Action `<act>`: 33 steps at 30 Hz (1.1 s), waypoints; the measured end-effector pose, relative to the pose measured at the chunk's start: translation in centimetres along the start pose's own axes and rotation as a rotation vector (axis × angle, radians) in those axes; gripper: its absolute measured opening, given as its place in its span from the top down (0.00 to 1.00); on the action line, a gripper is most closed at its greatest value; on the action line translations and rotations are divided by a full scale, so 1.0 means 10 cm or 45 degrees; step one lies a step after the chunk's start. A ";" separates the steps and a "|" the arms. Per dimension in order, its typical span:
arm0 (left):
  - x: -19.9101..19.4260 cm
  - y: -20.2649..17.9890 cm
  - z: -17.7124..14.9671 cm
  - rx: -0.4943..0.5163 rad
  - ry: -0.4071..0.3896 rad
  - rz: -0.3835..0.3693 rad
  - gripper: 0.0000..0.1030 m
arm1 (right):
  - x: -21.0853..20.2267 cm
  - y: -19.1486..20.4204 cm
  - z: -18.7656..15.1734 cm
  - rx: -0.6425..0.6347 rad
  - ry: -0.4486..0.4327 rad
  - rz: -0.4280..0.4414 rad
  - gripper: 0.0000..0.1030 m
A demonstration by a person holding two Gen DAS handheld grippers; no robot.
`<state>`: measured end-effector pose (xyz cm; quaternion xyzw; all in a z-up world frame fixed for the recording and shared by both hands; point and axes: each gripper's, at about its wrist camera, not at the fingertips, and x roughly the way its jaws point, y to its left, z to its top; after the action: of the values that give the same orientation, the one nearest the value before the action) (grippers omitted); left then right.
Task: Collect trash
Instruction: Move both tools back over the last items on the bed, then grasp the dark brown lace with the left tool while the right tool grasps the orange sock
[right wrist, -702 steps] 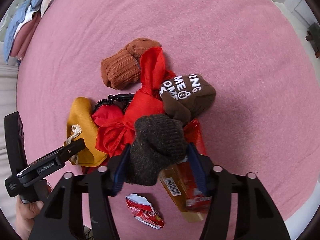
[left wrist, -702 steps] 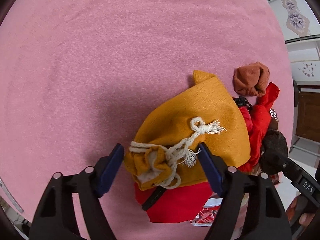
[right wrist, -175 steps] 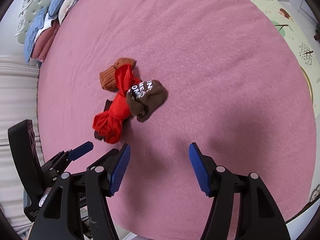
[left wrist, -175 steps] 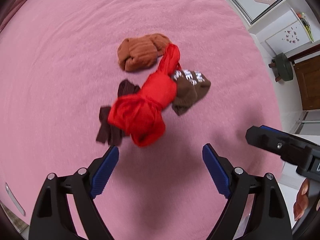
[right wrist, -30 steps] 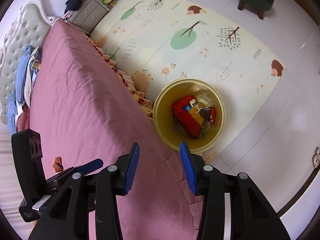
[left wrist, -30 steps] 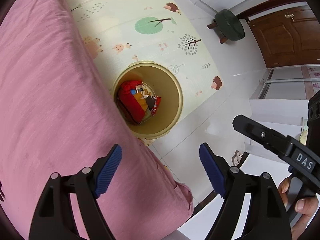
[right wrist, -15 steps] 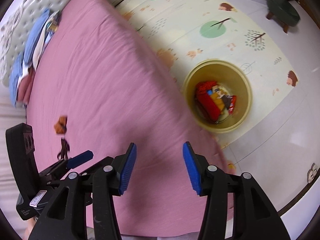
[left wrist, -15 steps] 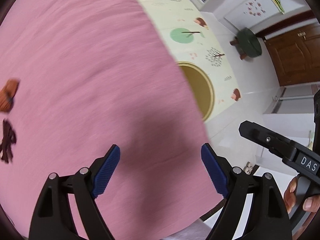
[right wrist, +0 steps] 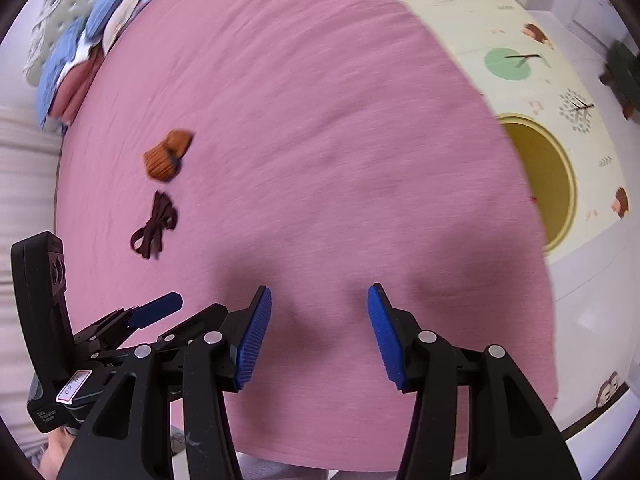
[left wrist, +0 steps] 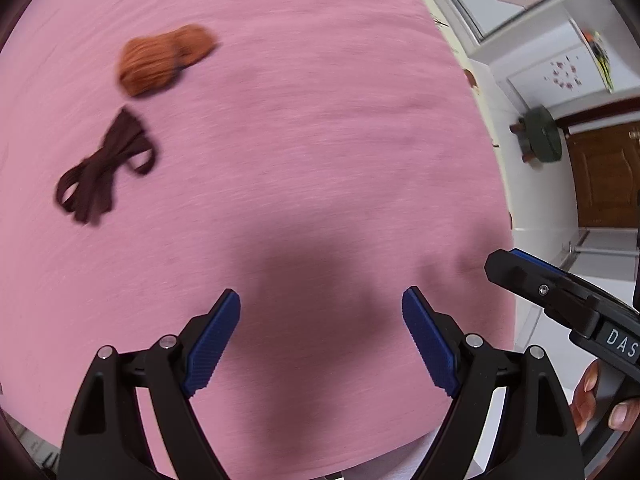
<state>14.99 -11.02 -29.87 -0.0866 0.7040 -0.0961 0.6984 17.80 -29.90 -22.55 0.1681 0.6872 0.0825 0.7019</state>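
An orange-brown knit bundle (left wrist: 160, 62) and a dark maroon strap (left wrist: 106, 166) lie on the pink bed at the far left; both also show in the right wrist view, the bundle (right wrist: 166, 156) above the strap (right wrist: 154, 226). My left gripper (left wrist: 320, 340) is open and empty above the bed's near part. My right gripper (right wrist: 318, 334) is open and empty beside it. The yellow bin (right wrist: 558, 196) stands on the floor right of the bed, its inside hidden by the bed edge.
The pink bed (left wrist: 300, 120) fills both views. Folded blue and pink bedding (right wrist: 80, 48) lies at the headboard. A patterned play mat (right wrist: 520, 32) covers the floor by the bin. A dark green stool (left wrist: 542, 134) stands before a brown door (left wrist: 604, 176).
Both grippers have swung left from the bin over the floor back across the bed. The bundle and strap have come into closer view. The right gripper's jaws have opened wider.
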 end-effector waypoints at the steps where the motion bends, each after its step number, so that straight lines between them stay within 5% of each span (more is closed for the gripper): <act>1: -0.01 0.08 -0.01 -0.009 -0.002 0.002 0.20 | 0.05 0.09 0.00 -0.014 0.008 0.000 0.52; 17: -0.17 1.19 0.22 -0.017 -0.040 0.095 0.20 | 0.61 1.08 0.14 -0.100 0.070 0.018 0.51; 33: 0.15 1.56 0.77 -0.016 -0.013 0.112 0.23 | 1.00 1.51 0.71 -0.162 0.126 0.006 0.49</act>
<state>22.83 3.53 -35.36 -0.0603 0.7040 -0.0604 0.7050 26.98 -13.27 -26.62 0.1206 0.7139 0.1360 0.6763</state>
